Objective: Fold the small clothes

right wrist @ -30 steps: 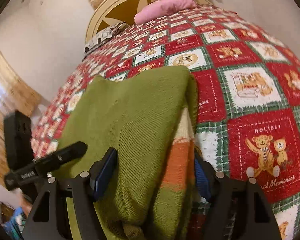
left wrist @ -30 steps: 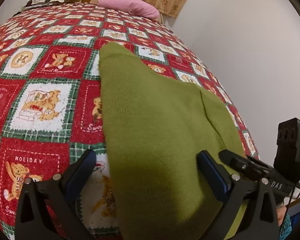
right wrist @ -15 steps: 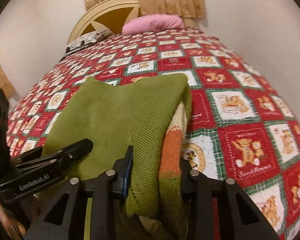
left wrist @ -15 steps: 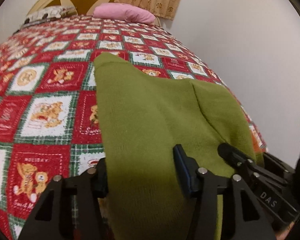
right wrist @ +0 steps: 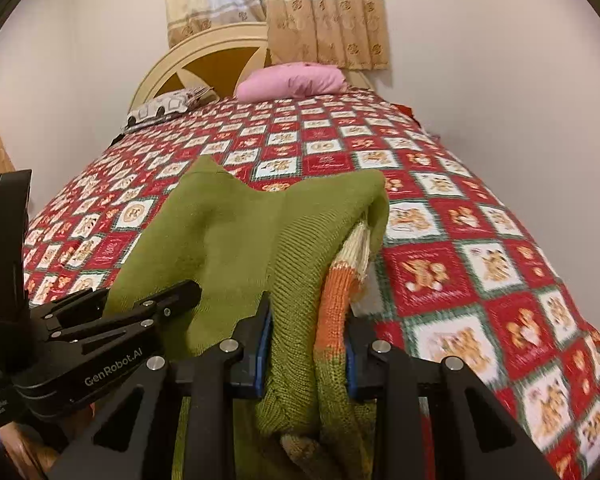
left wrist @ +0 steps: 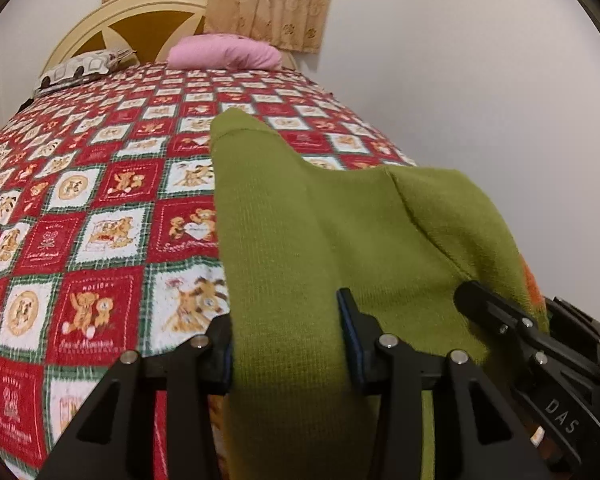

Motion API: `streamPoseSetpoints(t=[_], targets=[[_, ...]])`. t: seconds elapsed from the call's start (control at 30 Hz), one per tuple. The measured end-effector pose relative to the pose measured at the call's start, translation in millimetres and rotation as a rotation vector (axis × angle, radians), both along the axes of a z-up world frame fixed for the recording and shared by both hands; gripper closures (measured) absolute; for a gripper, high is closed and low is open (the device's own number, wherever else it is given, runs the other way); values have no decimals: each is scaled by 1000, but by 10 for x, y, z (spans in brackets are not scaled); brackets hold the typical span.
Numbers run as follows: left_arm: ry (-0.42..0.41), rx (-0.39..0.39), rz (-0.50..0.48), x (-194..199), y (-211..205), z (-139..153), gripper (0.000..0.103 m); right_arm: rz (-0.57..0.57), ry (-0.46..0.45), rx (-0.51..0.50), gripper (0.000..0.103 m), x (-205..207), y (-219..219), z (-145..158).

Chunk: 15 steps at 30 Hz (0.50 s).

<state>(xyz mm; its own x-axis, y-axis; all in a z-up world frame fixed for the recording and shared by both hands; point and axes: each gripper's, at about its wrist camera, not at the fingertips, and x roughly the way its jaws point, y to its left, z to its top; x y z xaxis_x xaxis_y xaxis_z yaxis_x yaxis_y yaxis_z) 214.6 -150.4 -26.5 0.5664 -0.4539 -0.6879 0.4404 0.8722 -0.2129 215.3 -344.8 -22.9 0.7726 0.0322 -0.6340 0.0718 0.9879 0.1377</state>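
Observation:
A green knit sweater lies on the bed with its far corners still on the quilt and its near edge raised. My left gripper has a fold of that near edge between its blue pads, and its jaws are closing on it. In the right wrist view the sweater shows an orange and cream striped part on its right side. My right gripper pinches a bunched fold of green and orange knit, jaws still closing. Each gripper shows at the edge of the other's view.
A red, white and green teddy-bear quilt covers the bed. At the head lie a pink pillow and a patterned pillow against a cream headboard. A white wall runs close along the bed's right side.
Both grippers went from wide apart around the sweater's near edge to pinched on it. Both have risen and tipped up, lifting the edge; headboard and curtains now show.

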Motion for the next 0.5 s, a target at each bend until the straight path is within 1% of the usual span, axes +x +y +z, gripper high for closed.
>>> streamPoseSetpoints(t=[0.13,0.23,0.27,0.5], targets=[[8,-15,-31,-193,-52,37,59,-33,-15,2,74,-295,-63,96],[21,-23,-65,-342,-144,31,59,-64,-29,-23,74,-610,-154,161],[22,-22,-79,-408,-193,38,59,-64,-29,-23,75,-610,-154,161],[12,-23,-177,-773,-620,87,59,-145,-41,-46,75,-1120,-493,209]])
